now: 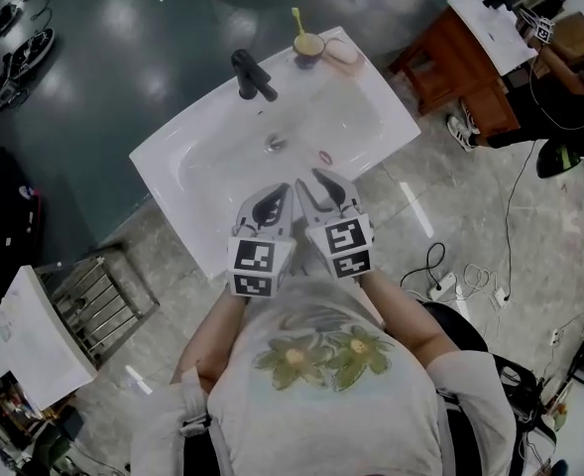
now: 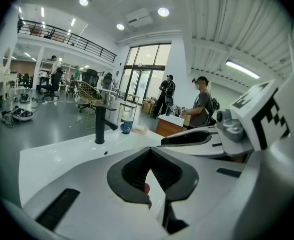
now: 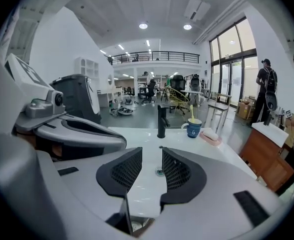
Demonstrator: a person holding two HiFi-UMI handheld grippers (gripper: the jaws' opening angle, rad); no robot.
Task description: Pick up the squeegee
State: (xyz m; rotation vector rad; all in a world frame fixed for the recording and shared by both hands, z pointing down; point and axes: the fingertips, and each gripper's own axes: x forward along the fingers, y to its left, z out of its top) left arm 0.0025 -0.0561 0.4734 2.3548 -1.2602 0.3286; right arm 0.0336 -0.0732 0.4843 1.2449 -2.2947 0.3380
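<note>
Two grippers hang side by side over the near edge of one white sink, each with one marker cube at its near end. The left gripper has its jaws pressed together at the tips. In its own view only a narrow wedge of basin shows behind the meeting point, with a small reddish spot in it that I cannot identify. Just to its right, the right gripper has its jaws spread, and nothing stands between them. In its own view bare basin and the one drain show through the gap. One black tap stands at the sink's far edge. Right of the tap is one cup with one yellow toothbrush in it, and just right of the cup lies one soap. One small pink thing lies on the sink's rim, right of the drain and beyond the right gripper. Where the squeegee lies I cannot tell from these views. On the floor, one wooden cabinet stands to the far right, one metal rack to the near left and one power strip with cables to the near right. Two people stand far back in the left gripper view.
</note>
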